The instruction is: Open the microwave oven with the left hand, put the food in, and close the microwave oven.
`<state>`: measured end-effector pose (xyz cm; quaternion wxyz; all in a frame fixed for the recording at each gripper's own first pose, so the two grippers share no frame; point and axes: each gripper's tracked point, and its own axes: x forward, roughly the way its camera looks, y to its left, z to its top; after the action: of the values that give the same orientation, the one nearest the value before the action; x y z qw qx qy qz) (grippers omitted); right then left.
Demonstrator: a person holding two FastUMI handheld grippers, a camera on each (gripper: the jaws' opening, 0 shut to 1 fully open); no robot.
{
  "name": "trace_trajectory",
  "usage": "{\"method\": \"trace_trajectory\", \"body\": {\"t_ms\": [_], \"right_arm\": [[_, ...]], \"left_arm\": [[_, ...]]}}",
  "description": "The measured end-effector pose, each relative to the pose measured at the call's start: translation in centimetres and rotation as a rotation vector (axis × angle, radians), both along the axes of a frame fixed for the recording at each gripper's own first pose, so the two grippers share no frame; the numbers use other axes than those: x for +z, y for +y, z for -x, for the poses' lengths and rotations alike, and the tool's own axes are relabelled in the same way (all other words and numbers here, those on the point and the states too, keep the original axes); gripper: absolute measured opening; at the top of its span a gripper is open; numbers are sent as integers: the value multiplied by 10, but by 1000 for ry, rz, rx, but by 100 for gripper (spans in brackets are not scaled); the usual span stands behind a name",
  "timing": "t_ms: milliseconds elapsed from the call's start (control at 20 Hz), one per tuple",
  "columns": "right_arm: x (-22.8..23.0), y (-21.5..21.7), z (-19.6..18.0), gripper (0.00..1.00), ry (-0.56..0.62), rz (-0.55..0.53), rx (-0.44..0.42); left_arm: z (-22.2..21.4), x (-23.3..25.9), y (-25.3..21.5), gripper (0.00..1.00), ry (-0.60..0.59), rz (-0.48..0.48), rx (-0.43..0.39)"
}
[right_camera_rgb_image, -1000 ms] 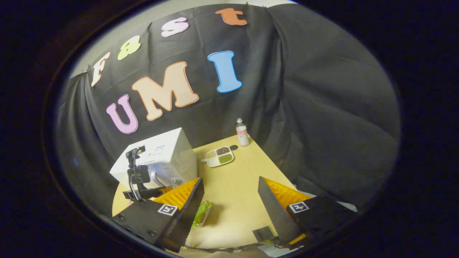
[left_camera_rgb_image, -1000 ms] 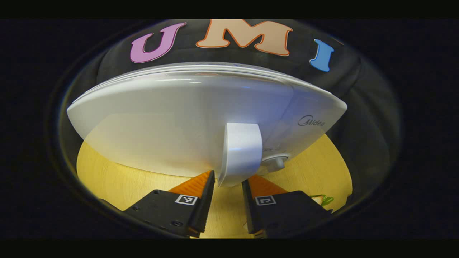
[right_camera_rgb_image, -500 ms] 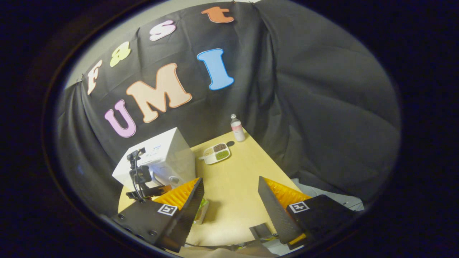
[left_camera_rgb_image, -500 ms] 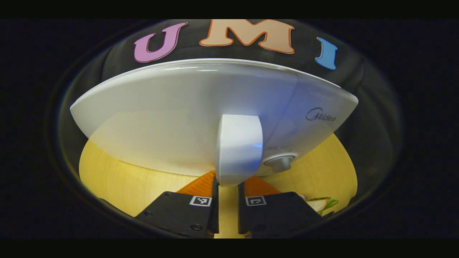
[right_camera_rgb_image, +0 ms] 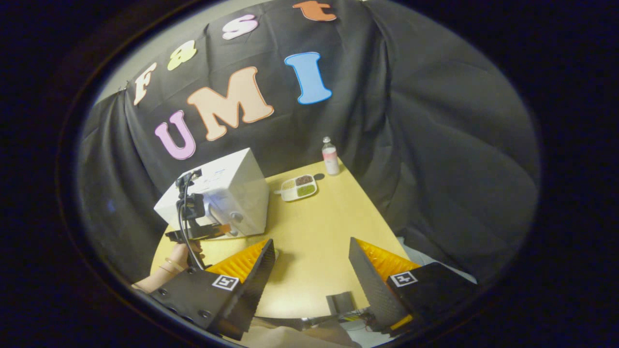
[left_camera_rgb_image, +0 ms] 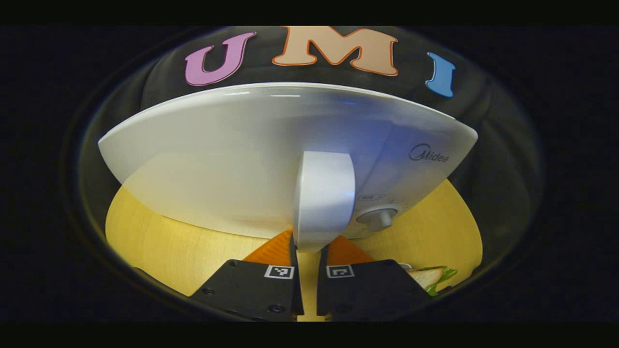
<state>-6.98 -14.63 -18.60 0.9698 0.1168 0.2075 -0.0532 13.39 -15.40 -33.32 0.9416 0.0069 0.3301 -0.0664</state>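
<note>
The left gripper (left_camera_rgb_image: 305, 251) has its jaws clamped on the microwave (left_camera_rgb_image: 232, 159) handle (left_camera_rgb_image: 323, 198), the right gripper (right_camera_rgb_image: 312, 270) hangs open-jawed, so pulling the door open likely comes next.

"Midea" brand on microwave oven (left_camera_rgb_image: 271, 159) front, upper right, above knob (left_camera_rgb_image: 378, 218)

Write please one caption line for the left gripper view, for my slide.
Left gripper shut on the microwave door handle, door not yet open, sandwich waiting on the table.
</note>
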Motion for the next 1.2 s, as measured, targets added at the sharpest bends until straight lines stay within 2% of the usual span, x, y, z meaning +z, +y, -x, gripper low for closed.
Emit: {"method": "trace_trajectory", "body": {"t_ms": [150,200,450,650,700,850,1100,1200], "right_arm": [[-7,-5,8,96,11,-13,-26],[-7,-9,11,88,9,-4,-40],[-8,-21,22,88,14,16,-76],[-4,-23,22,88,5,0,-88],[-4,-23,22,88,5,1,-89],[-8,-22,22,88,19,4,-82],[-12,-18,21,88,34,18,-75],[-14,-14,18,88,39,30,-70]], "left_arm": [[-1,1,1,11,-29,1,12],[0,1,1,11,-35,9,20],[-1,2,1,11,-86,40,62],[0,4,1,11,-94,56,54],[0,4,1,6,-92,48,47],[0,4,1,5,-89,30,36],[1,6,2,5,-92,30,63],[26,0,8,4,-40,38,91]]}}
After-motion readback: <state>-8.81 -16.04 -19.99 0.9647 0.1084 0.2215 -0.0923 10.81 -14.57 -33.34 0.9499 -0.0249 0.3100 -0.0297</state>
